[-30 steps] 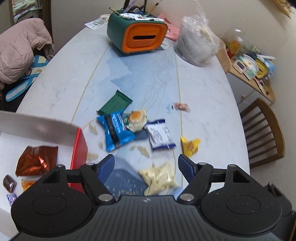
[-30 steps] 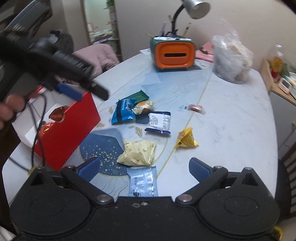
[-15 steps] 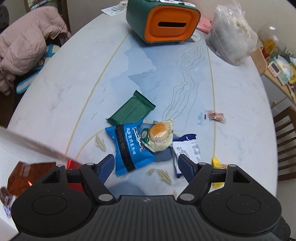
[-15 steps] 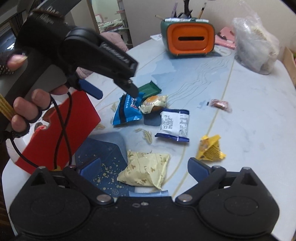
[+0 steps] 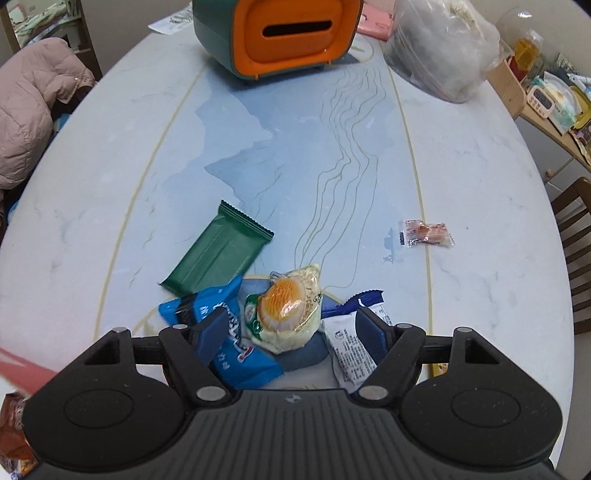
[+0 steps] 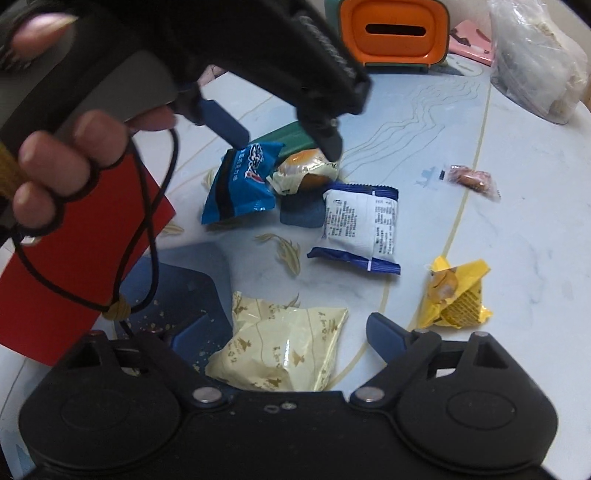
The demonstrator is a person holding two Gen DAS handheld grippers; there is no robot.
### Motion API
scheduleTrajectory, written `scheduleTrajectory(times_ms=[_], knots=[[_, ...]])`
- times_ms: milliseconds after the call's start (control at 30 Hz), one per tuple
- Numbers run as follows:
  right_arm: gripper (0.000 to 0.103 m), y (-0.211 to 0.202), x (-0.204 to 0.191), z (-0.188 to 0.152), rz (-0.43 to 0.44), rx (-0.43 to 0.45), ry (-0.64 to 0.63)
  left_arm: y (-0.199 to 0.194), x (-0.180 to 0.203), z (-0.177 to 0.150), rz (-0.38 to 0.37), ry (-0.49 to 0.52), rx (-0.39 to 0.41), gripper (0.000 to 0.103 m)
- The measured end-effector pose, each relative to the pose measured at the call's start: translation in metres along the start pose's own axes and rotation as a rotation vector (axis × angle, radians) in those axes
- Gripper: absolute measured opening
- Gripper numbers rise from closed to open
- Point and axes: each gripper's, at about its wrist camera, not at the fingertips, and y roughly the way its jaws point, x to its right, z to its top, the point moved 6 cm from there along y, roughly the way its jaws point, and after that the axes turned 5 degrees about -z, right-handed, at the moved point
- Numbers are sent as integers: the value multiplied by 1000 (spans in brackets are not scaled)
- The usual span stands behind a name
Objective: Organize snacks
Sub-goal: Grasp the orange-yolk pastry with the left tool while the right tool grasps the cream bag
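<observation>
My left gripper (image 5: 291,330) is open, its fingers on either side of a clear-wrapped orange cake (image 5: 286,310) lying on a blue packet (image 5: 229,347). A green bar (image 5: 218,253), a white-and-blue packet (image 5: 347,347) and a small pink candy (image 5: 424,232) lie around it. In the right wrist view the left gripper (image 6: 284,136) hovers over the same cake (image 6: 303,171). My right gripper (image 6: 284,339) is open above a cream packet (image 6: 284,350). A yellow packet (image 6: 456,293) and the red box (image 6: 74,243) are nearby.
An orange-and-green box (image 5: 280,33) and a clear plastic bag (image 5: 439,51) stand at the table's far end. A pink jacket (image 5: 33,107) hangs on a chair at left; a wooden chair (image 5: 576,251) is at right.
My left gripper moved forward from the red box and lowered around the orange cake. My right gripper moved forward over the cream packet. Both stayed open.
</observation>
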Motion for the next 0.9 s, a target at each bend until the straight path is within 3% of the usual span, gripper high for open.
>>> scheduleTrajectory(times_ms=[167, 333, 400, 633, 733, 900], knots=[[87, 5, 3, 4, 4, -1, 2, 15, 3, 6, -1, 22, -21, 74], [78, 9, 9, 4, 15, -10, 24, 24, 6, 9, 5, 42, -32, 74], [74, 9, 11, 4, 33, -12, 42, 28, 5, 8, 4, 40, -46, 66], [64, 3, -1, -6, 68, -14, -20, 38, -7, 0, 19, 12, -61, 57], [58, 1, -3, -6, 68, -13, -19, 36, -10, 1, 16, -4, -58, 44], [47, 0, -2, -6, 67, -6, 6, 34, -15, -1, 35, -20, -45, 42]])
